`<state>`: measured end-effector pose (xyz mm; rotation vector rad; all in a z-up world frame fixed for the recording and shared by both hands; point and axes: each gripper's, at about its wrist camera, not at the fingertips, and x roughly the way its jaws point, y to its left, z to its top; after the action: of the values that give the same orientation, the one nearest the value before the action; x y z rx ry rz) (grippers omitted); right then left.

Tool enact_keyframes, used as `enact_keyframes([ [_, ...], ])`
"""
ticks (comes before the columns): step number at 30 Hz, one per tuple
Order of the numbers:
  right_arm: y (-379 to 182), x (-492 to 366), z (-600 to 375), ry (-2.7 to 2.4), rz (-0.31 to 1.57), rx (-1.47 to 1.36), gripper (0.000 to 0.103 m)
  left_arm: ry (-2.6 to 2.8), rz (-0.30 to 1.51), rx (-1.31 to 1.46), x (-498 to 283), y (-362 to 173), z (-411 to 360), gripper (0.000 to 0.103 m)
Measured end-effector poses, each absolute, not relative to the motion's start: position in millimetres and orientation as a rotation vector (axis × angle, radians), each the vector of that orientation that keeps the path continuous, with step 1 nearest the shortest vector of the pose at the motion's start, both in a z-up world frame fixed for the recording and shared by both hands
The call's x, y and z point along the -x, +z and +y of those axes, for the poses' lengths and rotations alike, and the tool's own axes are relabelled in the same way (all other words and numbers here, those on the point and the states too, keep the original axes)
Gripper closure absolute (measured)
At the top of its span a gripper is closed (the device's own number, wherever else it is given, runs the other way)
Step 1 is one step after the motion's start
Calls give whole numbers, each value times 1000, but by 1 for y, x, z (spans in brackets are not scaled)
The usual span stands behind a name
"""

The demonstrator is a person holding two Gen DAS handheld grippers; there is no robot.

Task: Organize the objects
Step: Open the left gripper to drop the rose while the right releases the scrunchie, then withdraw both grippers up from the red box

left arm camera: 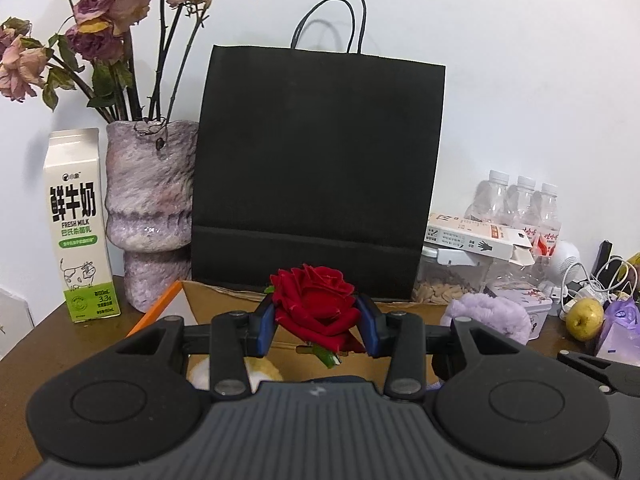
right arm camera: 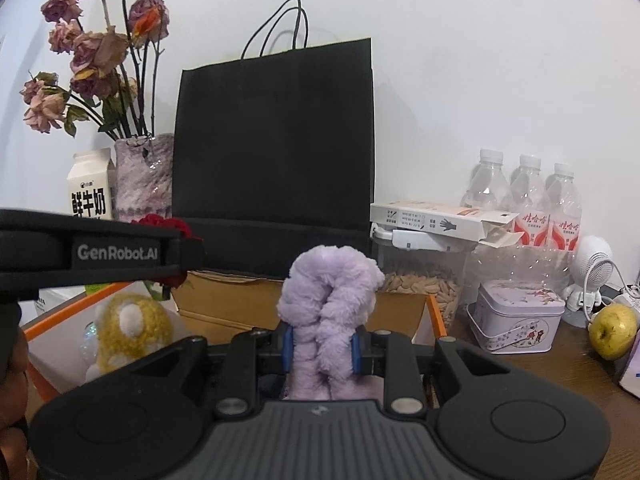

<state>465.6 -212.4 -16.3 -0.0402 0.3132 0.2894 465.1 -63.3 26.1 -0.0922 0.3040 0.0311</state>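
My left gripper [left arm camera: 316,326] is shut on a red rose [left arm camera: 314,300], its blue pads [left arm camera: 266,328] squeezing the bloom while the cut green stem pokes out below. The rose hangs above an open cardboard box [left arm camera: 208,300] with orange-edged flaps. My right gripper [right arm camera: 322,346] is shut on a fluffy purple plush toy [right arm camera: 328,292], held upright over the same box [right arm camera: 224,308]. The left gripper's black body [right arm camera: 88,252] crosses the right wrist view at the left, with the rose [right arm camera: 168,222] peeking behind it. A yellow knitted toy [right arm camera: 128,328] lies in the box.
A black paper bag [left arm camera: 316,168] stands behind the box against the white wall. To the left are a purple vase of dried roses [left arm camera: 150,208] and a milk carton [left arm camera: 80,228]. On the right: water bottles [right arm camera: 528,200], a seed jar [right arm camera: 424,280], a tin [right arm camera: 516,316], a pear [right arm camera: 612,330].
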Motion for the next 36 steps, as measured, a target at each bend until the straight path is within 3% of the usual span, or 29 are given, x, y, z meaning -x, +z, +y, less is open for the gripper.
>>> enact_keyframes([
  [9,-19,-479,-209,310,377,26,73,31,313,89,-476,23,-62,56],
  [12,-21,-477,-208,324,383,36,66,44,306,91,-474,23,-60,34],
  [14,-20,-474,-209,324,375,39,54,53,284,92,-471,24,-59,12],
  [16,-21,-472,-209,310,369,44,27,73,262,89,-468,26,-59,0],
  [17,-21,-471,-210,301,364,47,17,81,247,90,-466,27,-59,0],
  [19,-21,-469,-210,296,350,42,7,90,229,97,-463,27,-58,0],
  [22,-21,-469,-212,304,340,27,0,91,229,105,-462,27,-57,0],
  [36,-21,-466,-216,291,346,2,0,109,222,105,-451,25,-53,0],
])
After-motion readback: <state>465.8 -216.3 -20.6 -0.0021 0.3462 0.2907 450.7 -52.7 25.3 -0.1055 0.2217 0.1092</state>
